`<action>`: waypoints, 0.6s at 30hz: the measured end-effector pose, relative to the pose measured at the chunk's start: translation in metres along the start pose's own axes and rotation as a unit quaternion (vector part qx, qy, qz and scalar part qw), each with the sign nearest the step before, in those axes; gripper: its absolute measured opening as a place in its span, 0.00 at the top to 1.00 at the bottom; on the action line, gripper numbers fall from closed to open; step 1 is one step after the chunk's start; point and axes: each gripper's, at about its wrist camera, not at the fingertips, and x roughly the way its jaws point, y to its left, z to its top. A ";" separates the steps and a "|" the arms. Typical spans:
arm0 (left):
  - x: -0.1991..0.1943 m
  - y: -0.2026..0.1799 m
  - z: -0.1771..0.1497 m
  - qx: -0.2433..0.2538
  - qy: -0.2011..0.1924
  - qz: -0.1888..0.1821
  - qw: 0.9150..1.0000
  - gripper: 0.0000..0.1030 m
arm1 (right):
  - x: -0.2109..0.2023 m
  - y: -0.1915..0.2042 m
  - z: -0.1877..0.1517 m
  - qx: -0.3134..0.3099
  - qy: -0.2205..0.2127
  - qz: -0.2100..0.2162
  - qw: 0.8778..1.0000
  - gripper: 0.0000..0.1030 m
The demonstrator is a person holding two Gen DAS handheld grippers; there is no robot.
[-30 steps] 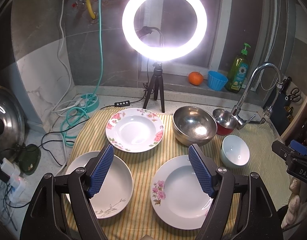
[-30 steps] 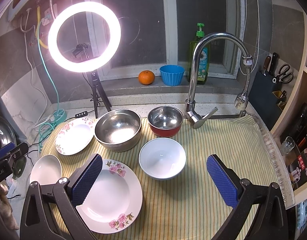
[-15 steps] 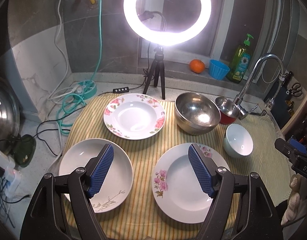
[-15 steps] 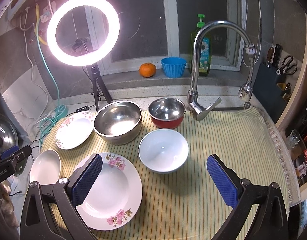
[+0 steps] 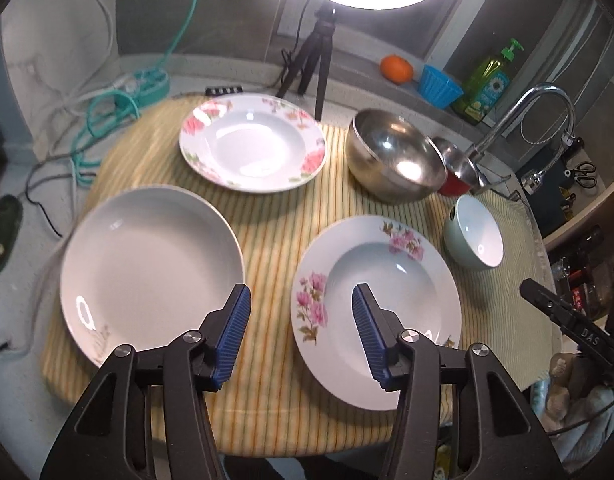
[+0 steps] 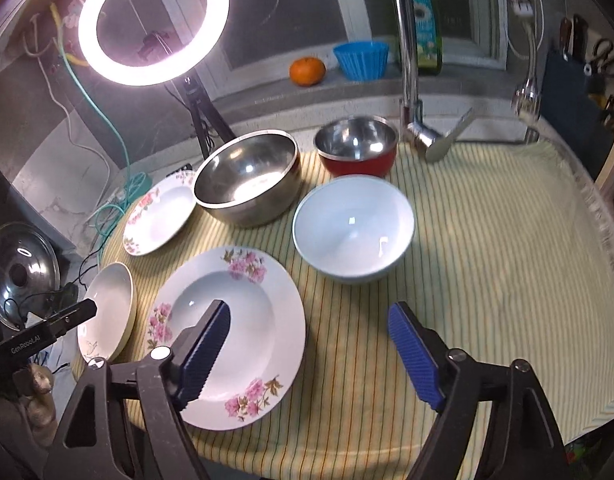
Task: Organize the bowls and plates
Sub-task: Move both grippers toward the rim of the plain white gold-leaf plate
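On a striped yellow mat [image 5: 275,232] lie a plain white plate [image 5: 147,264] at the near left, a floral plate [image 5: 371,304] at the near right and a second floral plate [image 5: 251,140] behind. A large steel bowl [image 5: 395,156], a red-sided steel bowl [image 6: 357,146] and a white bowl [image 6: 353,228] stand to the right. My left gripper [image 5: 299,332] is open and empty, low over the mat between the two near plates. My right gripper [image 6: 311,356] is open and empty, over the near floral plate's [image 6: 227,332] right edge.
A ring light on a tripod [image 6: 153,20] stands behind the mat. A tap [image 6: 411,60] rises at the back right. An orange [image 6: 307,71], a blue cup [image 6: 361,60] and a soap bottle [image 5: 489,84] sit on the sill. Cables [image 5: 107,108] and a pot lid [image 6: 21,268] lie left.
Both grippers have moved forward and down toward the mat, so the dishes look larger. The left gripper's jaws have narrowed somewhat. Nothing on the mat has moved.
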 end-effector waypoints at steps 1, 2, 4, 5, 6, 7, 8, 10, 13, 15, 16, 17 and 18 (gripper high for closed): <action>0.005 0.001 -0.002 -0.001 0.009 -0.003 1.000 0.51 | 0.004 -0.001 -0.002 0.002 0.007 0.002 1.000 0.34; 0.010 0.002 -0.004 -0.002 0.018 -0.007 1.000 0.51 | 0.008 -0.003 -0.004 0.004 0.015 0.006 1.000 0.36; 0.016 0.001 -0.007 -0.001 0.029 -0.012 1.000 0.51 | 0.017 -0.005 -0.008 0.012 0.030 0.016 0.999 0.42; 0.018 0.000 -0.008 0.003 0.033 -0.013 0.999 0.52 | 0.022 -0.006 -0.010 0.017 0.039 0.022 0.999 0.43; 0.021 -0.002 -0.010 0.007 0.036 -0.012 0.999 0.52 | 0.026 -0.008 -0.012 0.022 0.045 0.027 0.998 0.45; 0.024 -0.003 -0.009 0.011 0.038 -0.012 0.999 0.52 | 0.031 -0.009 -0.013 0.027 0.051 0.032 0.998 0.46; 0.027 -0.004 -0.010 0.014 0.042 -0.013 0.999 0.53 | 0.036 -0.010 -0.015 0.030 0.058 0.035 0.997 0.47; 0.034 -0.003 -0.009 0.015 0.052 -0.015 0.998 0.56 | 0.042 -0.011 -0.015 0.035 0.068 0.042 0.996 0.53; 0.044 0.000 -0.007 0.012 0.063 -0.014 0.998 0.61 | 0.053 -0.014 -0.016 0.047 0.084 0.054 0.994 0.56; 0.048 0.001 -0.005 0.014 0.066 -0.009 0.998 0.64 | 0.059 -0.017 -0.015 0.058 0.093 0.063 0.992 0.56; 0.050 0.002 -0.004 0.014 0.068 -0.010 0.998 0.67 | 0.061 -0.018 -0.015 0.064 0.095 0.067 0.991 0.57; 0.052 0.003 -0.004 0.013 0.070 -0.013 0.997 0.69 | 0.063 -0.020 -0.014 0.069 0.099 0.070 0.990 0.58; 0.054 0.005 -0.003 0.012 0.073 -0.015 0.997 0.69 | 0.066 -0.022 -0.014 0.077 0.103 0.075 0.989 0.60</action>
